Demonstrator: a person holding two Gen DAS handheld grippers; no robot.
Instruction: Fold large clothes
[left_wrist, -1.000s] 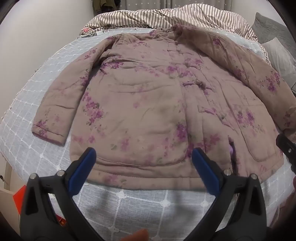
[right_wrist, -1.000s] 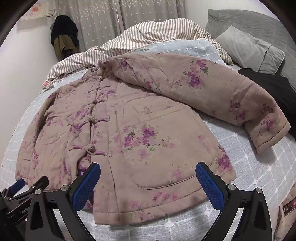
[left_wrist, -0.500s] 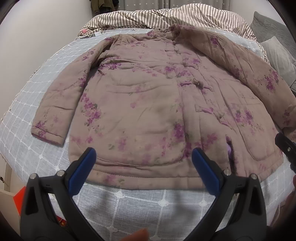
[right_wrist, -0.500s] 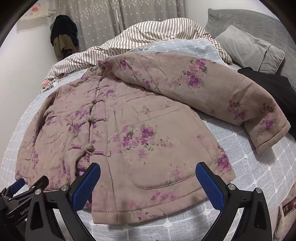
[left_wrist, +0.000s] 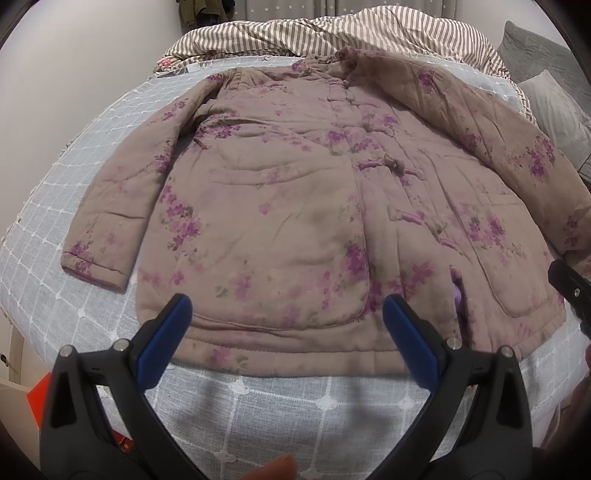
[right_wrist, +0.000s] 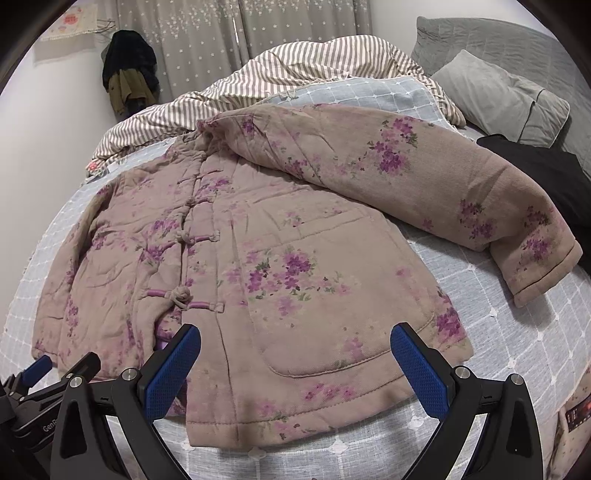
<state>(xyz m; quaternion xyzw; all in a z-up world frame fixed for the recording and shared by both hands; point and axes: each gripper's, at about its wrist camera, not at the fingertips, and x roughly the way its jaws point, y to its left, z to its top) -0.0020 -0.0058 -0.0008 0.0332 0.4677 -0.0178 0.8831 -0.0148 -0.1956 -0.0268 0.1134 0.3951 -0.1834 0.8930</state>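
**Both grippers spread wide over jacket hem, nothing held**

Left gripper (left_wrist: 286, 321): blue pads wide apart, gripping nothing, hovering just short of the hem. Right gripper (right_wrist: 295, 356): same, pads spread, empty, poised over the pocket corner of the hem. Left tool also visible low at left edge of right view, partial lettering "GenR" on its black body; rest cut off.

Just ahead of the pads: quilted floral jacket (left_wrist: 295, 206), laid front-up and flat on the grid-pattern bedspread (left_wrist: 280, 398), knot buttons fastened down the middle, hem nearest the tools, collar farthest. Sleeve ahead-left of left tool stretched out flat; other sleeve (right_wrist: 424, 177) draped diagonally ahead-right of right tool, cuff resting on bedspread.

Against half a second and a second ago: jacket unmoved, same folds, same sleeve lie. Left view drifted very slightly, right view practically unchanged. Pads no nearer each other.

Beyond the collar: striped duvet (right_wrist: 295, 70) bunched up. Far right: grey pillow (right_wrist: 498, 96), black garment (right_wrist: 543, 170). Farthest: star-print curtain (right_wrist: 240, 40), dark clothes hanging (right_wrist: 129, 74) on wall. Small wall poster, unreadable.
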